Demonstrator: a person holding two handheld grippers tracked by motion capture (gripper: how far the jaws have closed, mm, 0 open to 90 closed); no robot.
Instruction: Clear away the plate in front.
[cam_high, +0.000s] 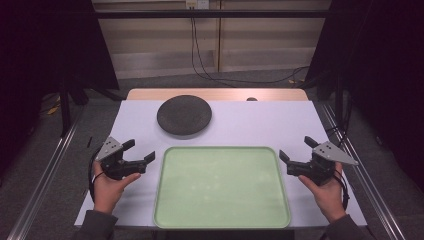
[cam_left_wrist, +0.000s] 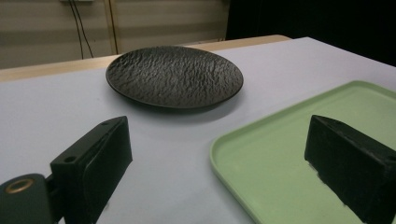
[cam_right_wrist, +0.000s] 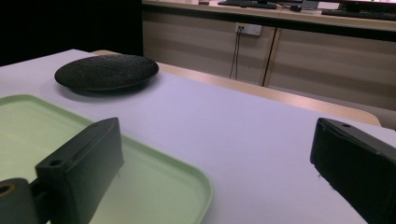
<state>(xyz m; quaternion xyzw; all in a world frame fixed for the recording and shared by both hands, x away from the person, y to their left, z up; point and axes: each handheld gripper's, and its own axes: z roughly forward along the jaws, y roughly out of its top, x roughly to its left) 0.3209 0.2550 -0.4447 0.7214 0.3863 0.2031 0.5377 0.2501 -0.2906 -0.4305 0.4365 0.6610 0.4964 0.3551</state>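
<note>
A pale green tray (cam_high: 172, 200) lies empty at the front middle of the white table, seen also as the tray (cam_left_wrist: 261, 172) and the tray (cam_right_wrist: 154, 182) in the gripper views. Behind it rests a rough black plate (cam_high: 184, 115), also empty (cam_left_wrist: 173, 75) (cam_right_wrist: 106, 71). My left gripper (cam_high: 139, 151) is held just left of the tray, open, nothing between its jaws (cam_left_wrist: 217, 168). My right gripper (cam_high: 297, 149) hovers at the tray's right edge, open and empty too (cam_right_wrist: 217, 170).
The white table top (cam_high: 260, 122) ends in a wooden strip (cam_high: 215, 94) at the far edge. Metal rails (cam_high: 45, 175) run along both sides of the table. Cables (cam_high: 210, 75) lie on the floor beyond, below a wall.
</note>
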